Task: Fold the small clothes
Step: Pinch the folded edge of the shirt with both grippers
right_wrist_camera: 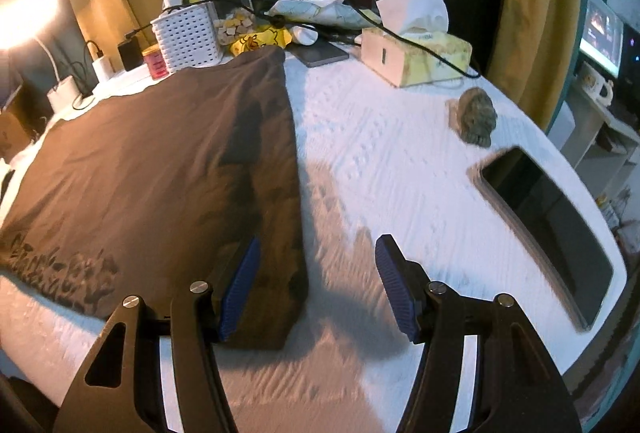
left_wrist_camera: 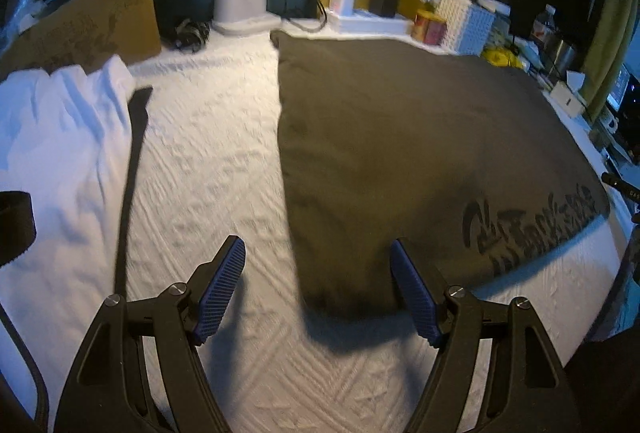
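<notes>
A dark olive garment (left_wrist_camera: 400, 137) with a black printed logo lies flat on the white textured cover, folded into a long rectangle. It also shows in the right wrist view (right_wrist_camera: 160, 169). My left gripper (left_wrist_camera: 318, 265) is open and empty, hovering over the garment's near left corner. My right gripper (right_wrist_camera: 318, 265) is open and empty, straddling the garment's near right corner, its left finger (right_wrist_camera: 240, 285) over the cloth. A white garment (left_wrist_camera: 60, 137) lies at the far left of the left wrist view.
A black strap (left_wrist_camera: 132, 173) lies beside the white garment. A tablet (right_wrist_camera: 548, 229), a small stone-like lump (right_wrist_camera: 476, 117) and a tissue box (right_wrist_camera: 416, 53) sit right of the dark garment. A white basket (right_wrist_camera: 188, 37), cans, chargers and cables crowd the back edge.
</notes>
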Demonstrator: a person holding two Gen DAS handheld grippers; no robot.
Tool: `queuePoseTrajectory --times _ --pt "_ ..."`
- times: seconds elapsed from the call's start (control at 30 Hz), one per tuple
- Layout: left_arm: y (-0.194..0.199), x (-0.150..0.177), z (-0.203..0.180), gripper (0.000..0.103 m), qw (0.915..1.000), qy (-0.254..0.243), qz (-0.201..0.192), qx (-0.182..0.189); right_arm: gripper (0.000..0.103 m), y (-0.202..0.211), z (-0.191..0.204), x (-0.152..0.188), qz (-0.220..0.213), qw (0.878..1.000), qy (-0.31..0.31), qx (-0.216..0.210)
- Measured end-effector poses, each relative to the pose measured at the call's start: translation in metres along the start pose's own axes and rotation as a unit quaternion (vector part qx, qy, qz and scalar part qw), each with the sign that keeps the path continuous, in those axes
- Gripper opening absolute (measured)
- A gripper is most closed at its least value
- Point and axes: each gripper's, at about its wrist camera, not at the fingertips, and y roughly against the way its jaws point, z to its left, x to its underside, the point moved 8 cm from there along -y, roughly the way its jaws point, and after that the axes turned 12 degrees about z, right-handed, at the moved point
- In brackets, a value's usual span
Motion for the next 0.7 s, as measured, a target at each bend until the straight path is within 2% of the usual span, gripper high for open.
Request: queuePoseTrajectory --times 0.17,0.3,0.37,0.43,0.47,0.53,0.57,0.63,0.7 --pt "-0.003 0.007 -0.003 0.074 1.0 -0.004 0.002 -0.009 0.064 -0.006 0.011 0.015 0.011 1.0 0.007 -0.019" --pt "-0.006 0.007 -0.005 0.076 0.9995 -0.018 -0.005 -0.026 0.063 -0.006 0.019 0.02 -0.006 1.0 0.017 -0.009" --pt "-0.006 0.007 -0.003 0.076 0.9996 -0.012 -0.008 -0.026 0.055 -0.005 0.018 0.021 -0.015 1.0 0.01 -0.01" --pt "-0.006 0.007 -0.003 0.075 0.9995 -0.011 -0.008 -0.03 0.038 -0.004 0.019 0.023 -0.022 1.0 0.009 -0.013" --pt "-0.006 0.008 -0.004 0.074 0.9994 -0.012 -0.008 -0.03 0.025 -0.003 0.021 0.024 -0.023 0.999 0.013 -0.021" --pt "-0.004 0.01 -0.01 0.049 0.9995 -0.02 -0.008 -0.023 0.016 -0.003 0.027 0.026 -0.021 0.999 0.022 -0.035" --pt "-0.003 0.011 -0.013 0.039 0.9995 -0.024 -0.006 -0.017 0.013 -0.002 0.029 0.027 -0.022 0.999 0.032 -0.033" --pt "-0.003 0.012 -0.022 0.012 0.9994 -0.033 0.0 -0.002 0.009 -0.001 0.032 0.027 -0.02 0.998 0.044 -0.035" --pt "-0.002 0.013 -0.026 0.009 0.9993 -0.037 0.001 -0.007 0.008 -0.001 0.032 0.027 -0.018 0.998 0.048 -0.038"
